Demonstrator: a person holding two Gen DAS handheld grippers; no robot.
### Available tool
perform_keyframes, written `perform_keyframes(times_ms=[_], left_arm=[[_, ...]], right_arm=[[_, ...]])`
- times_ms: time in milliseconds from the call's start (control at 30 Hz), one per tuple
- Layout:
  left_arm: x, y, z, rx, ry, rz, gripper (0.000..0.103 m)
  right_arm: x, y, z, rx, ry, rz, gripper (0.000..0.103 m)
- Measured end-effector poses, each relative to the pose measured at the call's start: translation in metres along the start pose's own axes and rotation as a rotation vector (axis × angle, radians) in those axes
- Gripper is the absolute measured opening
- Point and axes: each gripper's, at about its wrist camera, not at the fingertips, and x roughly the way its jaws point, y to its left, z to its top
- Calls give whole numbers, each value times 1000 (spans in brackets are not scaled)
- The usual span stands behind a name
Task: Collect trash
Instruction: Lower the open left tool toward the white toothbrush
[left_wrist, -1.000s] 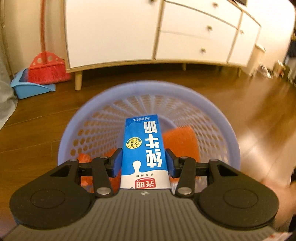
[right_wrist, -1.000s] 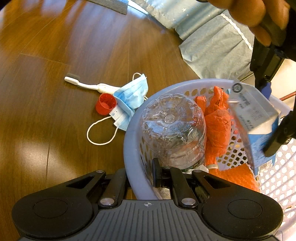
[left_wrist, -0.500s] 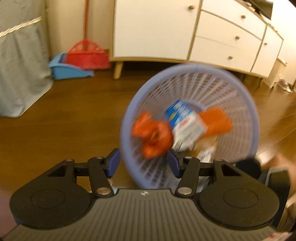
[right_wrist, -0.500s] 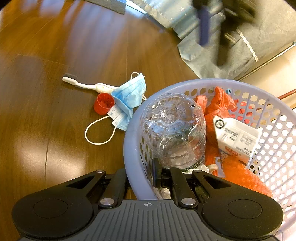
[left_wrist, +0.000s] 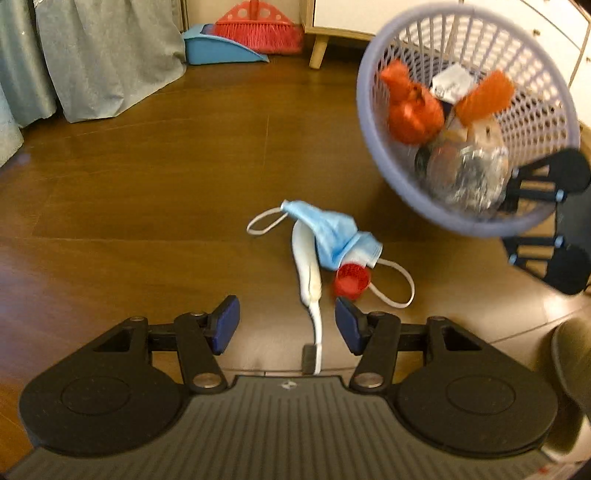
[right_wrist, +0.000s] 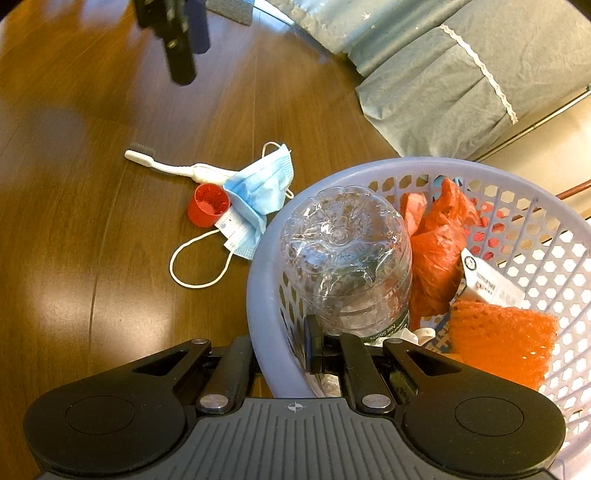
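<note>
Hovering released, the left tool (left_wrist: 287, 324) straddles the stiff white plastic toothbrush (left_wrist: 308, 271) on the wooden floor (left_wrist: 129, 206), beside the limp blue face mask (left_wrist: 332, 232); take its thick handle. From the right wrist, the right tool (right_wrist: 282, 356) pinches the lavender mesh basket (right_wrist: 258, 288) rim.

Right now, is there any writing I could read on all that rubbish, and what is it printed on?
"Net", then a number ending in "ml" that is too small to be sure of: on the label of the clear bottle in the basket.
A round seal and small print on the white carton: too blurred to read.
No other readable text.
</note>
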Motion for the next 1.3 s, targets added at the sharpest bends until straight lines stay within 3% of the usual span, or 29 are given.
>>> perform_keyframes(times_ms=[500, 800, 867, 933, 1300], left_arm=[[31, -15, -28, 26, 35, 0, 50], [59, -28, -32, 51, 60, -10, 37], [64, -30, -32, 60, 67, -14, 26], [68, -31, -32, 62, 70, -13, 22], [87, -38, -27, 73, 87, -11, 11]], right_arm=[[2, 1, -1, -5, 2, -2, 5], [2, 1, -2, -5, 1, -2, 5], [3, 1, -2, -4, 1, -2, 5], [3, 1, -2, -2, 5, -3, 5], [2, 2, -3, -6, 7, -3, 5]])
